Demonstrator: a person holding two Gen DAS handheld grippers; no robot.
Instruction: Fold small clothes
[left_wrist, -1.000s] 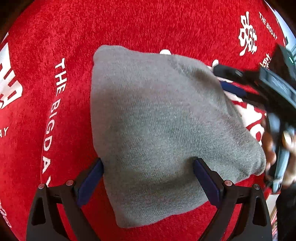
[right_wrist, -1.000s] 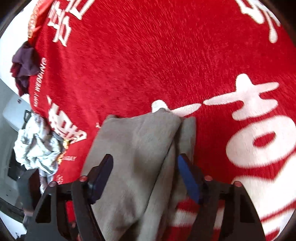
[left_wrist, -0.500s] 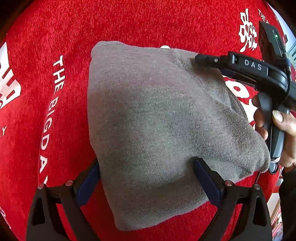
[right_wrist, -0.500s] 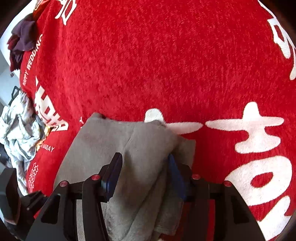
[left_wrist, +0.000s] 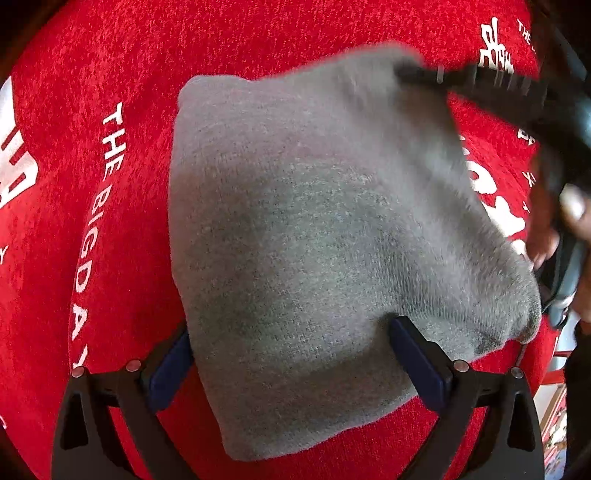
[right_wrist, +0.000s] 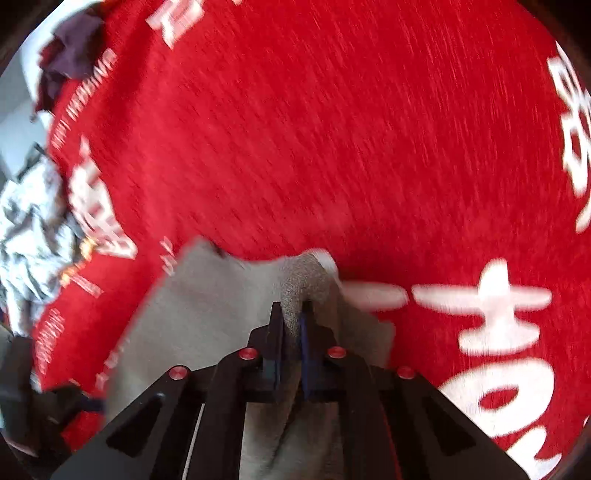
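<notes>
Right tool clamped on gray garment corner.

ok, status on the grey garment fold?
Right gripper shut on a corner of the grey garment, lifting it. Left gripper open, one finger pressing the cloth down. Nothing in the way on the red cloth.

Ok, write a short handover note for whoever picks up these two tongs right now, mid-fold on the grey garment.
Right tongs: shut on a pinched corner of the grey garment, raising it off the red cloth.
Left tongs: open, straddling the garment's near edge, pads not pinching it.
Garment: already doubled into a rough rectangle, mostly flat on the cloth.
Left to do: carry the pinched corner across, lay it down, release, smooth.
Unfolded clothes wait off the cloth's far-left edge.
</notes>
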